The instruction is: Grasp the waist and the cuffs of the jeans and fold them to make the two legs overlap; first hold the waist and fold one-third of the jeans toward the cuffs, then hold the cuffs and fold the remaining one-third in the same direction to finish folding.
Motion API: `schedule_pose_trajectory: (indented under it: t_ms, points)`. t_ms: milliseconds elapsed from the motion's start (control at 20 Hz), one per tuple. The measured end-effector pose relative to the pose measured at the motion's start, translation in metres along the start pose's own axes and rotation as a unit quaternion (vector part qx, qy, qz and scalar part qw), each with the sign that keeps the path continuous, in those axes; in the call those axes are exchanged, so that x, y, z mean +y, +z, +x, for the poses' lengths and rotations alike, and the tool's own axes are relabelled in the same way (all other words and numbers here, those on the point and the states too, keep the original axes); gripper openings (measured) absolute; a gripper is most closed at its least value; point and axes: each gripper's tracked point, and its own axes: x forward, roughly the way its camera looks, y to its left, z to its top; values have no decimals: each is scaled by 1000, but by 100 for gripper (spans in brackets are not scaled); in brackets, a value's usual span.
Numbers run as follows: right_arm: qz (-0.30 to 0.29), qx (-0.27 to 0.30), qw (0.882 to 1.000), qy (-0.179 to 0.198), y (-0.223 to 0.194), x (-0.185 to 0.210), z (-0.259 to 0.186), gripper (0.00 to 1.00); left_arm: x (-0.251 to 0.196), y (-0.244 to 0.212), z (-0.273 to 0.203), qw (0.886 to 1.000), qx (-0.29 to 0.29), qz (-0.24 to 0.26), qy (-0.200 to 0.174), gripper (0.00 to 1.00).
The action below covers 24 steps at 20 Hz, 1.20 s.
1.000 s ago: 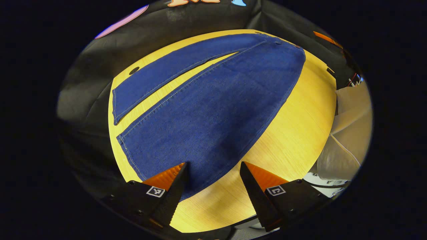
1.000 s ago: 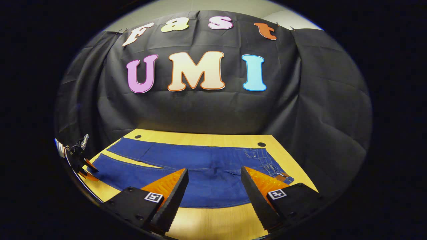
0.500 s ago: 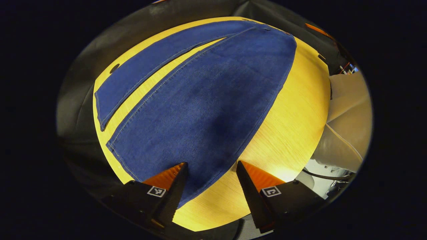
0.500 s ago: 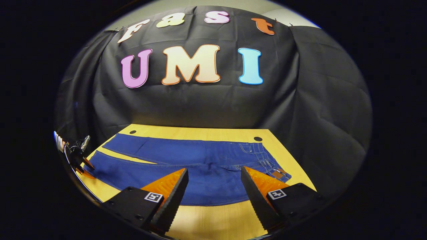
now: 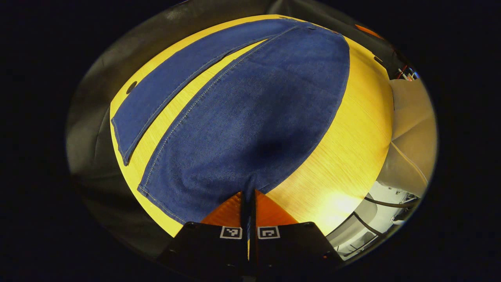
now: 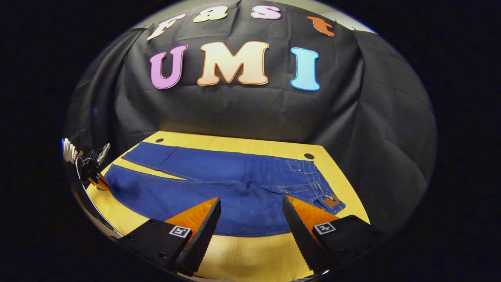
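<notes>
Blue jeans (image 6: 235,188) lay flat on a wooden table (image 6: 250,254), legs apart and not yet overlapped; the denim looked soft, limp and fairly heavy — likely to sag, so best held at hems and waistband. The left gripper (image 5: 248,197) was clenched on the cuff (image 5: 219,196) of the nearer leg, cloth pinched between its fingers. The right gripper (image 6: 250,211) hung released, fingers wide and touching nothing; the jeans lay just beyond its tips, the waist (image 6: 323,196) ahead of its right finger.
</notes>
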Motion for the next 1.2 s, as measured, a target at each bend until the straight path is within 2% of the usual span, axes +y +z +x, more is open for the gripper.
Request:
schedule_pose_trajectory:
  t_ms: [50,200,400,550,750,850,1200]
  points:
    - [-12,7,1000,7,-4,-1,3,98,0,-2,1,1000,-3,-3,1,0]
    - [-61,34,997,30,-19,-12,16,99,2,-2,1,1000,1,-26,4,0]
    - [-123,85,986,78,-48,-28,30,99,3,-1,4,999,8,-33,17,0]
    - [-177,121,971,108,-69,-45,43,99,2,-2,4,999,15,-40,33,0]
    - [-245,194,940,139,-113,-81,63,99,2,-2,5,997,31,-42,54,0]
    - [-257,224,928,150,-129,-91,71,99,3,-2,5,997,34,-46,59,0]
    - [-262,286,903,182,-157,-96,93,99,4,-2,6,996,46,-53,62,0]
